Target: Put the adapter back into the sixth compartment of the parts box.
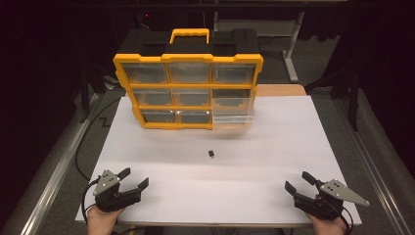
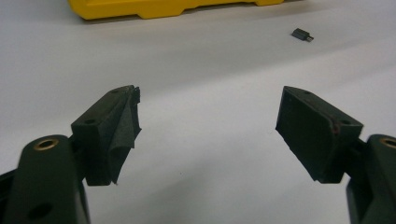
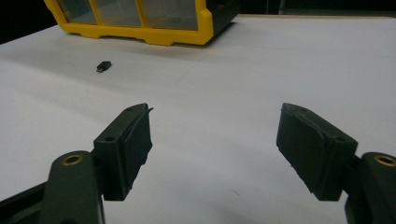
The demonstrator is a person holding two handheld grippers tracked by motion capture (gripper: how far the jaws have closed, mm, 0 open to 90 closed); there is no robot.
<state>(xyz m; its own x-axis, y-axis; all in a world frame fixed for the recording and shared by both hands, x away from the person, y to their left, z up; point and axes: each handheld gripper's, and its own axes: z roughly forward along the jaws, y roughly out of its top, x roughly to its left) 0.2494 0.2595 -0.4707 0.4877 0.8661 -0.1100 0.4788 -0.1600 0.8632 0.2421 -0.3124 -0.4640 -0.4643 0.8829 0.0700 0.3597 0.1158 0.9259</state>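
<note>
Down at the near left corner of the white tabletop (image 1: 274, 161), the left gripper (image 1: 134, 179) rests in a hand (image 1: 100, 221), its matte black jaws spread wide with nothing between them. In the left gripper view one pad (image 2: 122, 135) has a loose, curled flap of dark lining peeling off its face; the other is flat and squared.

Toward the middle, a small black connector-like part (image 1: 211, 153) lies alone on the smooth sheet, well ahead of both grippers and just in front of the yellow-framed organiser case (image 1: 188, 91). That case stands tilted back at the far side, hard plastic with a yellow handle (image 1: 189, 35), black shell and clear drawers in three rows; the clear drawer (image 1: 234, 112) nearest its lower right corner stands pulled out past the frame. The small part sits apart from the case's bottom edge, with bare table all round it.

At the near right corner, the right gripper (image 1: 296, 181) is held by the other hand (image 1: 330, 226), jaws wide and holding nothing; a grey three-cornered plate (image 1: 345, 192) sits on top. Its pads (image 3: 136, 144) look blocky and rubbery.
</note>
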